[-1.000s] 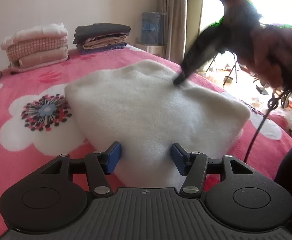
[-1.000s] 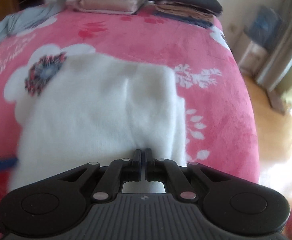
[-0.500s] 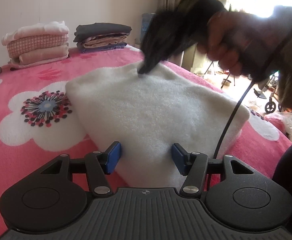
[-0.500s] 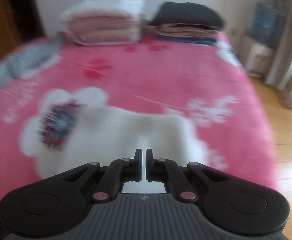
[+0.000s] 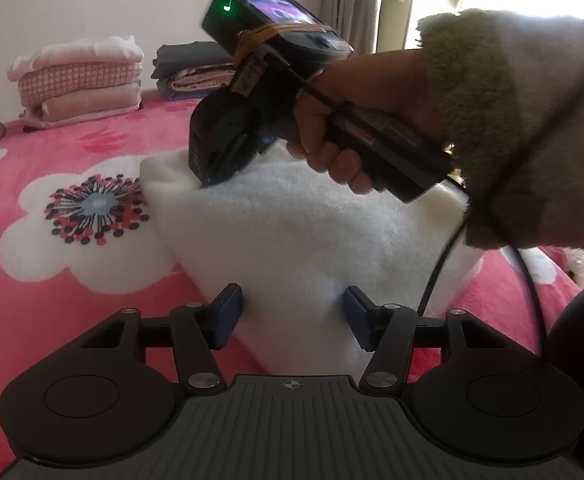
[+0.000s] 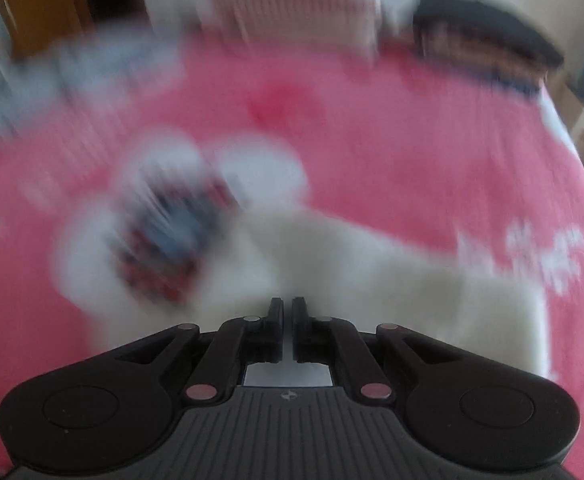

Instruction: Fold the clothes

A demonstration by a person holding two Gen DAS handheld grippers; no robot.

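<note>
white fleece [image 5: 292, 240]: folded and lying on the pink flowered bed [image 5: 71, 292], filling the middle of my left view. Its near corner sits right between my left jaws.
left gripper [image 5: 292, 312]: jaws spread wide, blue pads either side of that corner. Can't tell if they touch the fabric, but nothing's clamped.
right gripper [image 5: 207, 178]: in the left view it's at center top, nose tipped down onto the fleece's far left edge. On its own camera [image 6: 287, 312] the jaws are nearly pressed together with a thin gap. That view's badly blurred, so I can't tell if any cloth is pinched.
right hand [image 5: 356, 120]: wrapped around the handle, coming in from the right of frame in a fuzzy green cuff [image 5: 480, 120].
folded stacks [image 5: 79, 76]: upper left, well apart from the fleece.
</note>
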